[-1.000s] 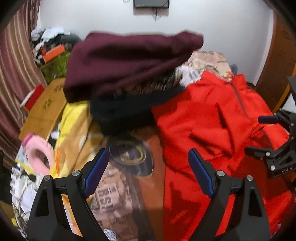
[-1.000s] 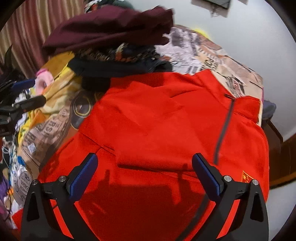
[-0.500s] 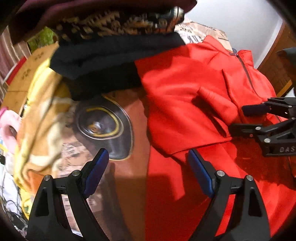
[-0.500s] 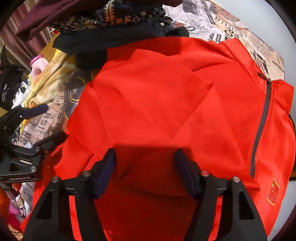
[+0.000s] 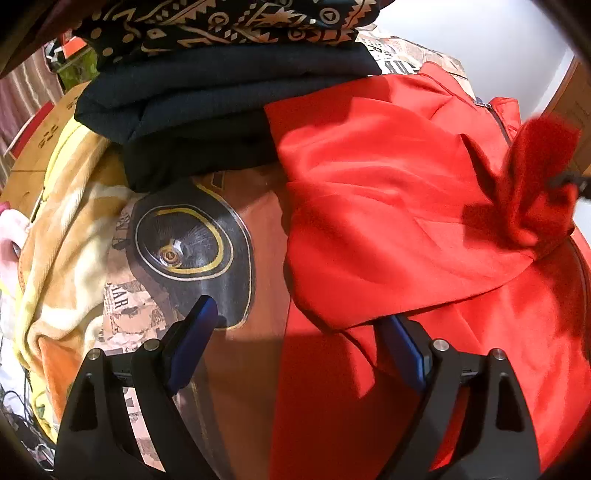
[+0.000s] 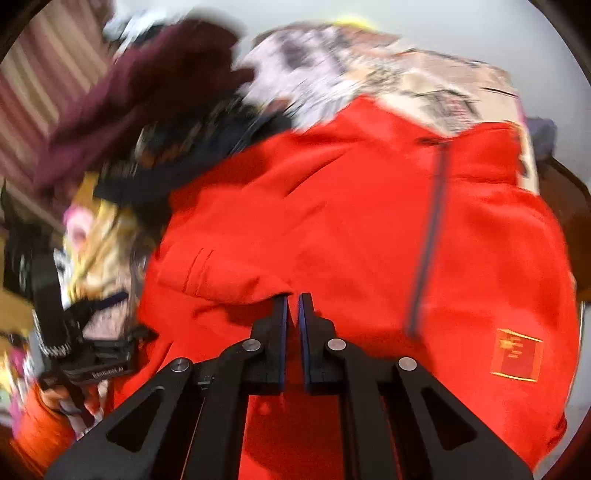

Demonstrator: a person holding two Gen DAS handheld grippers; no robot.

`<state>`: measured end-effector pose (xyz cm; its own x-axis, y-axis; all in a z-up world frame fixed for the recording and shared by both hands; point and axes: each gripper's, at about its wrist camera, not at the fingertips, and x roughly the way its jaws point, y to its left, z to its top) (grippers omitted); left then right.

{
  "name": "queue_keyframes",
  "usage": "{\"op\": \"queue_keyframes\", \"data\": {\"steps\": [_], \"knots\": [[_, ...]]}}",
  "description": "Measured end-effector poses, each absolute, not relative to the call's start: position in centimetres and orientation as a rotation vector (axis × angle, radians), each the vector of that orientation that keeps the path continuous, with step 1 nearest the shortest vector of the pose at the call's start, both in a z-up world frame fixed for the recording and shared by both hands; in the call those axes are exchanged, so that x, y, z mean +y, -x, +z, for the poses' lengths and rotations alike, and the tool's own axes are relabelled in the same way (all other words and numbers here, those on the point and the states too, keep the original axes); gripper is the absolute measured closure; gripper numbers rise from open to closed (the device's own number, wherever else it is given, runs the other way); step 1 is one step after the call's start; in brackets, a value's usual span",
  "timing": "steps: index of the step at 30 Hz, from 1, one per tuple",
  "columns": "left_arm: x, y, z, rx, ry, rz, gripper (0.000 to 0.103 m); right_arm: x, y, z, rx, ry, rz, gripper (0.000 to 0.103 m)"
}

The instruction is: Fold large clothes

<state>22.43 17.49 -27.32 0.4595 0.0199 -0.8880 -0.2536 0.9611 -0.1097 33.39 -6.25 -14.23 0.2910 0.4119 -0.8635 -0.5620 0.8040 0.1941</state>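
A large red zip jacket [image 5: 388, 206] lies spread on the bed, its sleeve folded across the front. My right gripper [image 6: 292, 306] has its jaws closing to shut, pinching a fold of the red jacket [image 6: 369, 221] near its middle. In the left wrist view that pinch shows as a raised bunch of red cloth [image 5: 535, 177] at the right edge. My left gripper [image 5: 299, 317] hangs open low over the jacket's left edge, one finger over the bedspread, the other over red cloth, with nothing between the pads.
A stack of folded clothes sits at the back left: a black garment [image 5: 221, 96], a patterned one [image 5: 229, 22], a maroon one [image 6: 147, 92]. The printed bedspread [image 5: 192, 240] and a yellow blanket [image 5: 62, 229] lie to the left. An orange sleeve [image 6: 40, 432] shows at the lower left.
My right gripper went from wide open to shut on a fold of the jacket and pulled it up, rolling as it moved. My left gripper sank toward the jacket's left edge, still open.
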Motion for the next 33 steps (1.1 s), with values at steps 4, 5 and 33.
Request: {"op": "queue_keyframes", "data": {"steps": [4, 5, 33], "knots": [[17.5, -22.5, -27.3, 1.083, 0.235, 0.175, 0.015, -10.8, -35.3, -12.7, 1.054, 0.061, 0.546, 0.098], [17.5, -22.5, -27.3, 1.084, 0.239, 0.177, 0.015, -11.7, -35.7, -12.5, 1.042, 0.047, 0.514, 0.097], [16.8, -22.6, -27.2, 1.074, 0.202, 0.211, 0.015, -4.2, -37.0, -12.7, 0.976, 0.256, 0.547, 0.053]]}}
